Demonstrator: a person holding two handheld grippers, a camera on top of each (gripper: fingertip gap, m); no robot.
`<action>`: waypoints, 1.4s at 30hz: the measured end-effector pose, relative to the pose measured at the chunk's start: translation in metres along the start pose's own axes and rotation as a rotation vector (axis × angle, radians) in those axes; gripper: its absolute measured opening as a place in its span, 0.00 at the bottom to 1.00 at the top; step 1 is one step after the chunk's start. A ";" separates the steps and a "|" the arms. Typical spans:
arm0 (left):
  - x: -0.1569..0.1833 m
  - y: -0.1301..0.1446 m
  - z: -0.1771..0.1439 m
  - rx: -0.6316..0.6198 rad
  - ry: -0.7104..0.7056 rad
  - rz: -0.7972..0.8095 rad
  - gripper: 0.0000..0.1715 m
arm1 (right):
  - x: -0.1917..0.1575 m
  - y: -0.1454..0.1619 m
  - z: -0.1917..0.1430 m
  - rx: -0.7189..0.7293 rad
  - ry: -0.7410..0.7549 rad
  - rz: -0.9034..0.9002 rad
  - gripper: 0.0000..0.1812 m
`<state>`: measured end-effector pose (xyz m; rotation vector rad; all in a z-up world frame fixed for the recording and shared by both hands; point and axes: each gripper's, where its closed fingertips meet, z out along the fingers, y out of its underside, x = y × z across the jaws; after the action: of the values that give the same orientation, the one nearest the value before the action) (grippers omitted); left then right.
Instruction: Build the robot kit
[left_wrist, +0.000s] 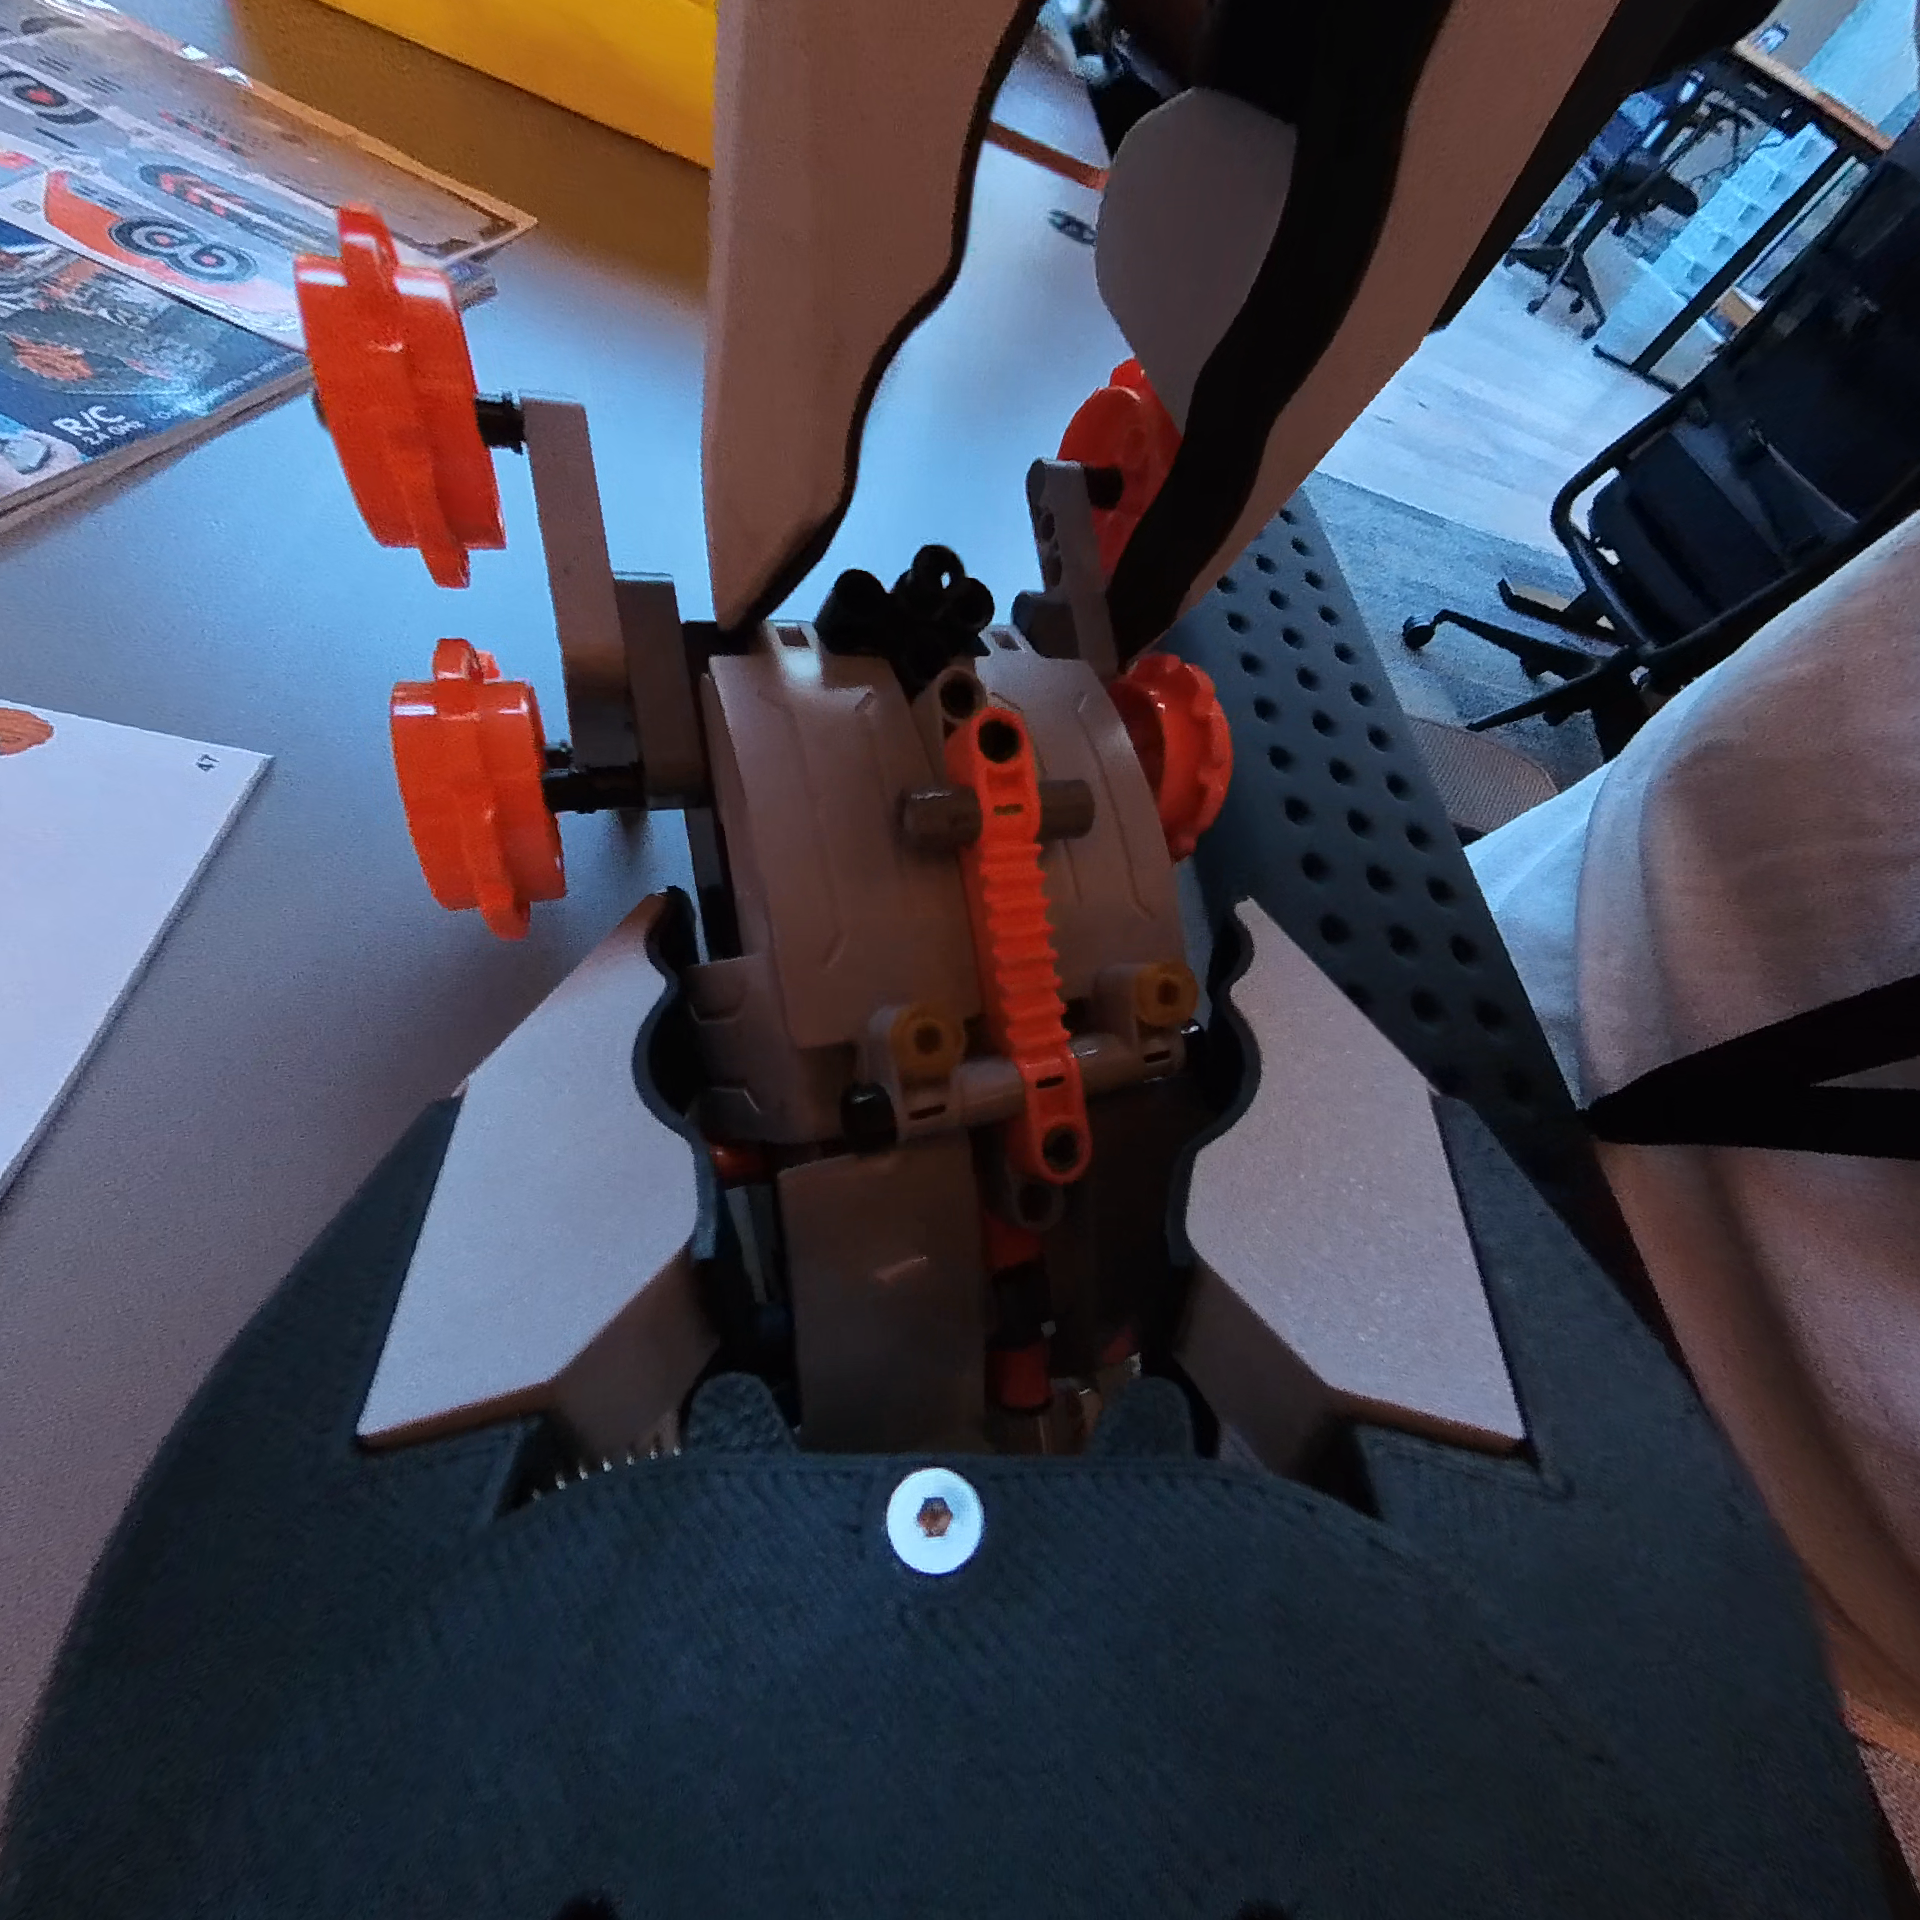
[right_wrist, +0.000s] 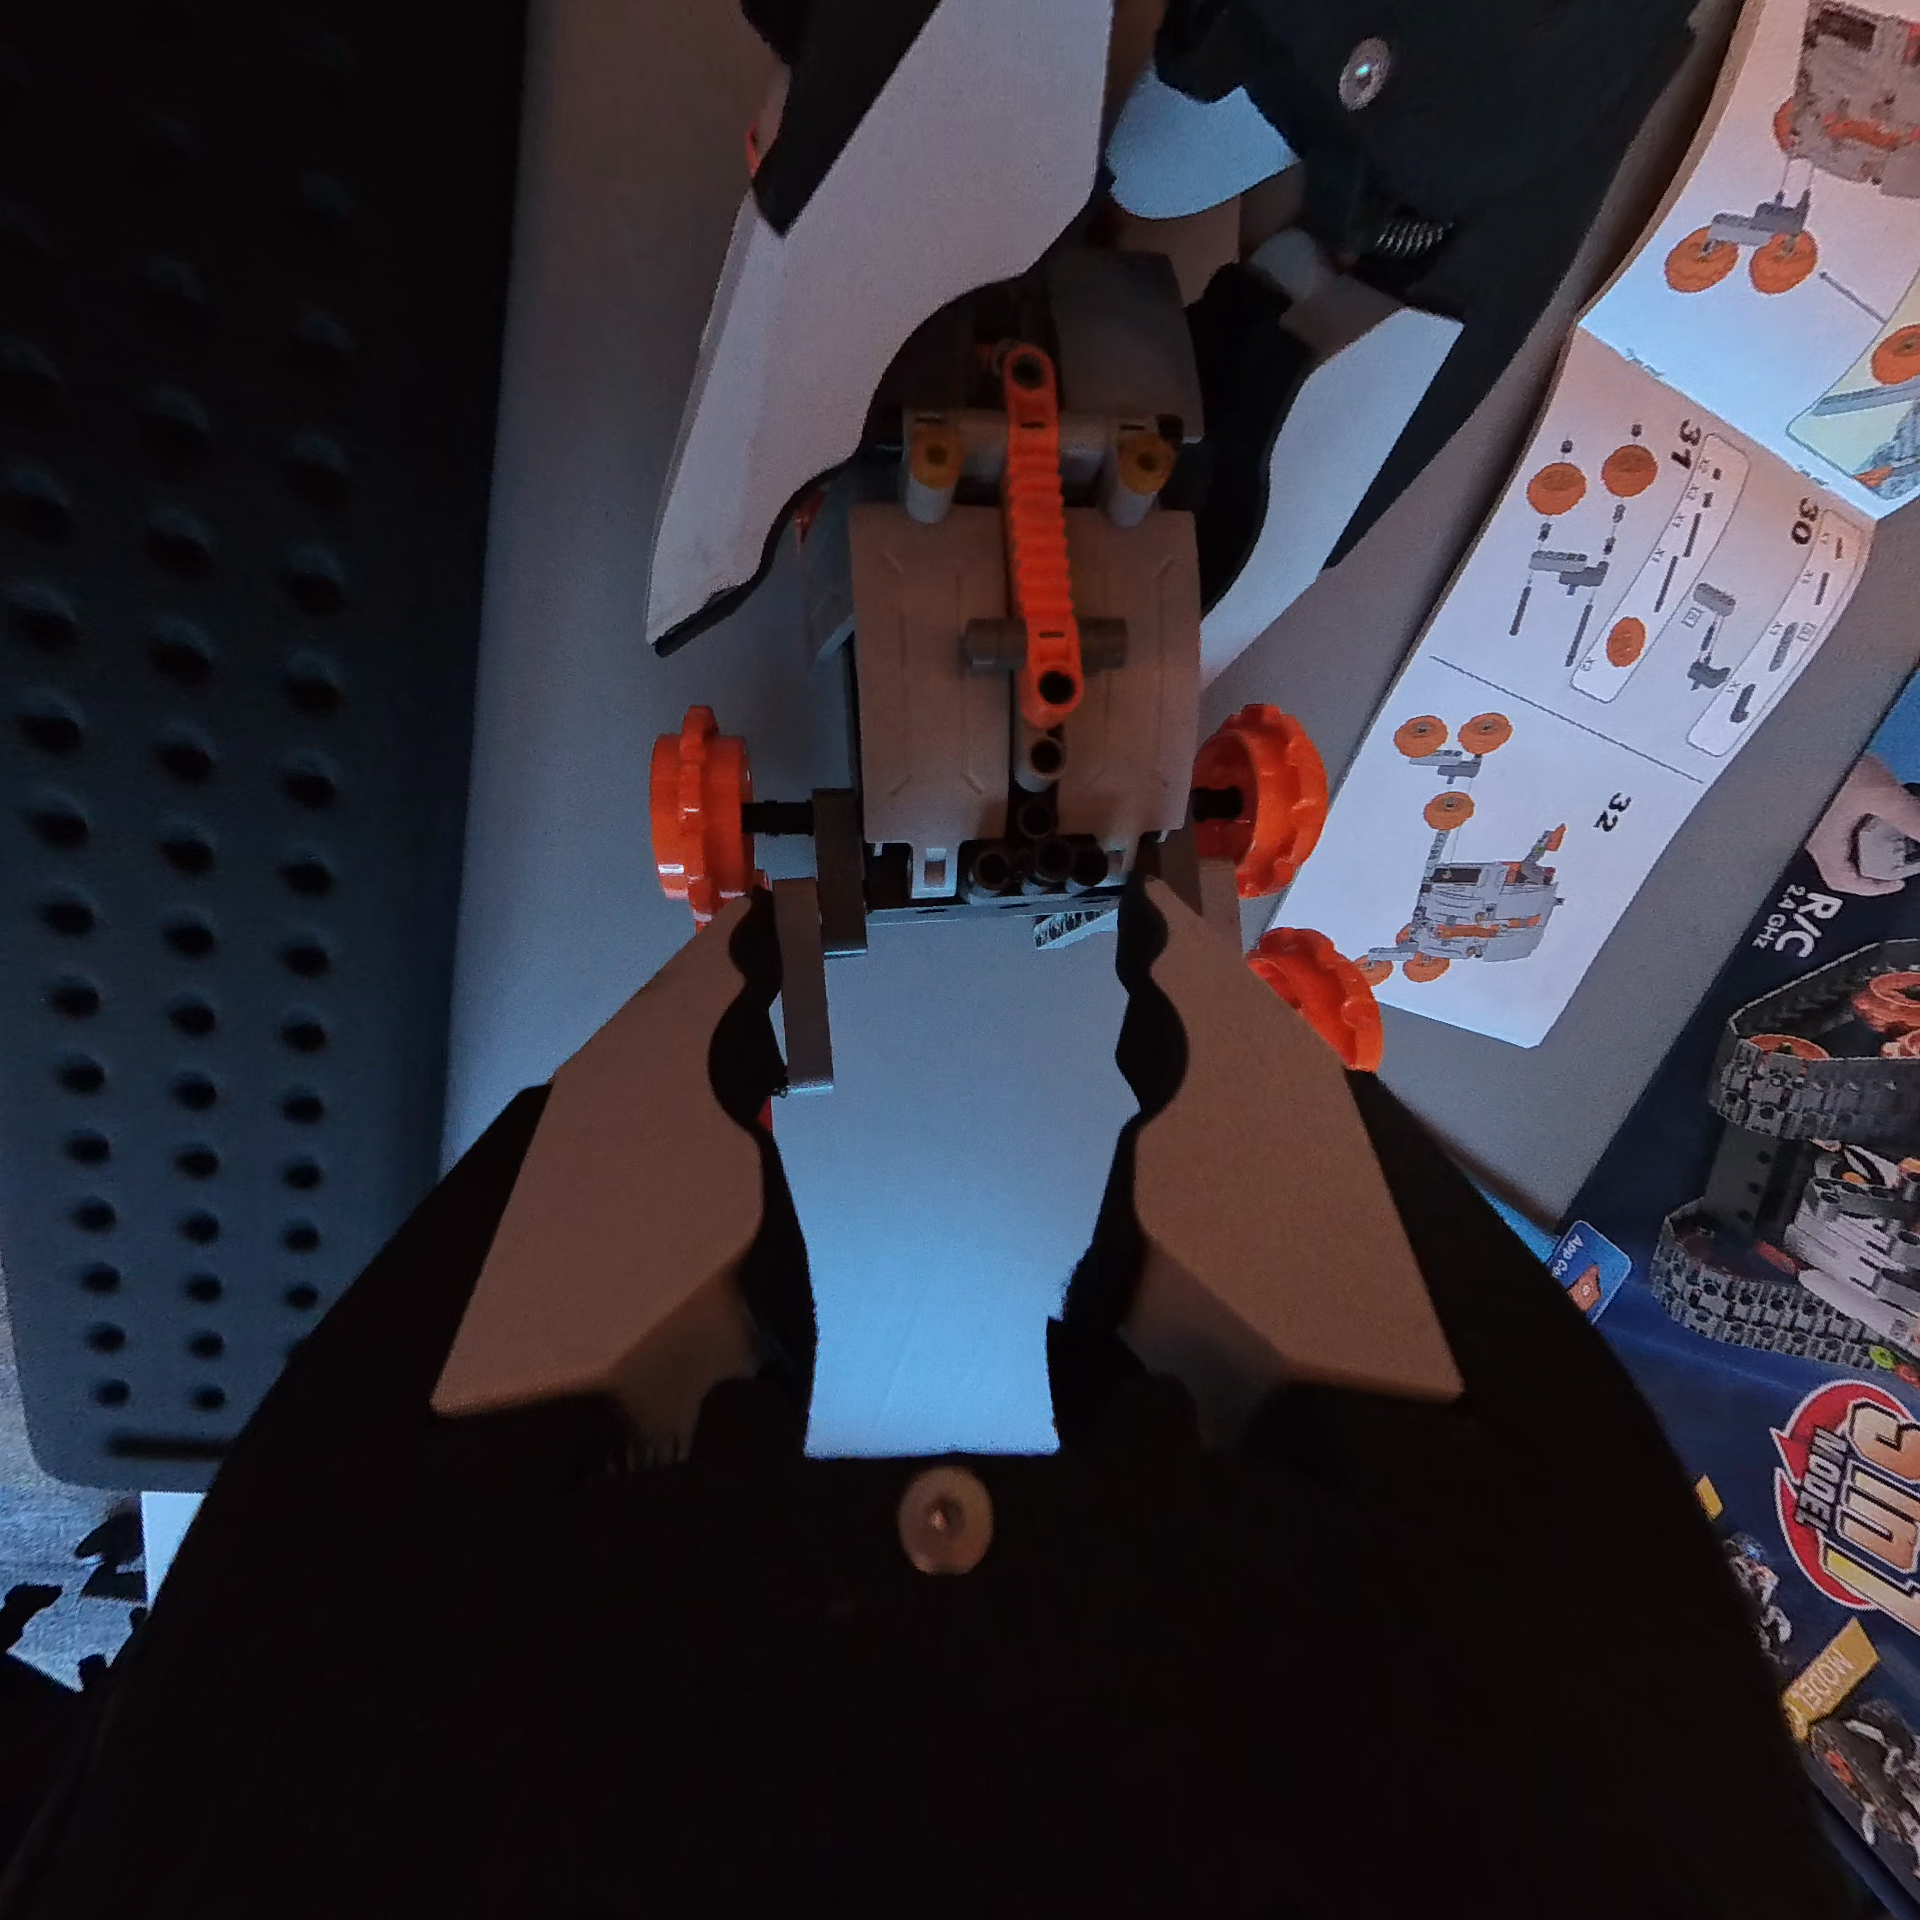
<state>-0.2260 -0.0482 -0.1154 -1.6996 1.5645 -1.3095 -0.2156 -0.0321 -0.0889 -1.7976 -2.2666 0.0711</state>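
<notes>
Between the two grippers, above the grey table (right_wrist: 935, 1143), hangs a grey brick-built vehicle model (left_wrist: 914, 852) with an orange toothed beam (left_wrist: 1013, 935) running down its middle. Left gripper (left_wrist: 940, 977): jaws clamped on the flanks of the model's body, which fills the gap between its fingers (left_wrist: 551, 1195). Right gripper (right_wrist: 945, 904): jaws set fairly wide, tips at the model's end; one finger (right_wrist: 644, 1122) lies against a hanging grey arm (right_wrist: 805, 987), the other just beside the axle of an orange wheel (right_wrist: 1262, 795). Whether the tips press the model cannot be told. Four orange wheels stand on side axles, two per side (left_wrist: 400, 390). An open instruction booklet (right_wrist: 1621, 644) and a printed box (right_wrist: 1787, 1299) lie toward one edge of the table; a dark perforated board (right_wrist: 229, 727) lies along the opposite edge. Judged from this pose, good handling means keeping the left grip steady on the solid body, closing the right tips squarely on rigid structure, and avoiding the thin arm and wheel axles, which look liable to pop off.
</notes>
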 end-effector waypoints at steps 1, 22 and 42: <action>0.000 0.000 0.001 -0.003 -0.005 0.004 0.57 | 0.000 0.000 0.000 -0.005 -0.003 -0.004 0.36; 0.001 0.002 0.000 -0.061 -0.061 0.073 0.58 | 0.013 0.000 0.000 0.027 0.056 0.010 0.54; 0.009 0.001 0.004 -0.050 -0.009 0.017 0.55 | -0.006 0.003 0.006 -0.093 -0.129 0.122 0.52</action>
<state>-0.2242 -0.0576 -0.1149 -1.7164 1.6153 -1.2622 -0.2130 -0.0367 -0.0962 -2.0341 -2.2784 0.1081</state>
